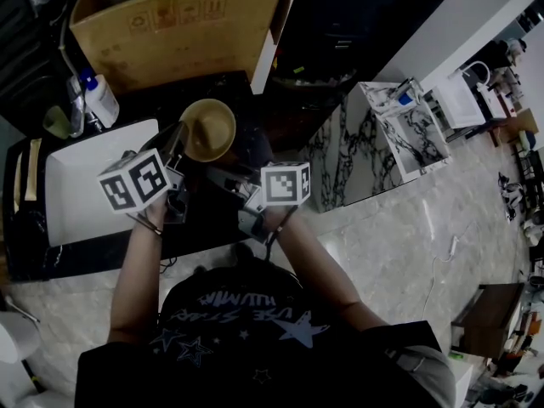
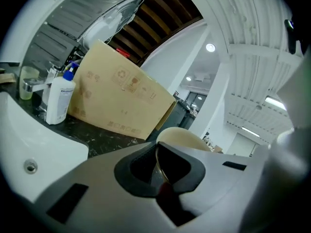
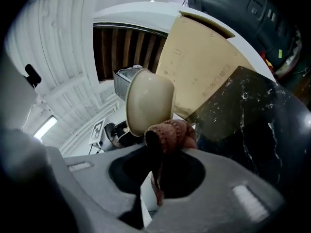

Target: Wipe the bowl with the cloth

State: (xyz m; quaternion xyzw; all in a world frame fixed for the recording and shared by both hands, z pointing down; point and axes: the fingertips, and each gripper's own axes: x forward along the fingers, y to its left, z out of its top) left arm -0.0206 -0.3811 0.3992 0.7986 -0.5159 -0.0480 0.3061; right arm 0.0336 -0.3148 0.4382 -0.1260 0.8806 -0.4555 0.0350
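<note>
A tan bowl [image 1: 208, 129] hangs tilted above the dark counter [image 1: 212, 228], its hollow facing up toward the head view. My left gripper [image 1: 176, 143] is shut on the bowl's left rim; in the left gripper view the bowl [image 2: 182, 136] rises just past the closed jaws of that gripper [image 2: 163, 178]. My right gripper [image 1: 223, 177] sits just in front of the bowl, shut on a reddish-brown cloth [image 3: 170, 134]. The bunched cloth sticks out of that gripper [image 3: 156, 186] and touches the bowl's outer wall [image 3: 148, 101].
A white sink [image 1: 85, 181] lies left of the grippers, with a white bottle [image 1: 102, 100] and a faucet [image 2: 30, 85] behind it. A big cardboard box [image 1: 174, 32] stands at the back. A marble-patterned panel [image 1: 348, 164] is at the right.
</note>
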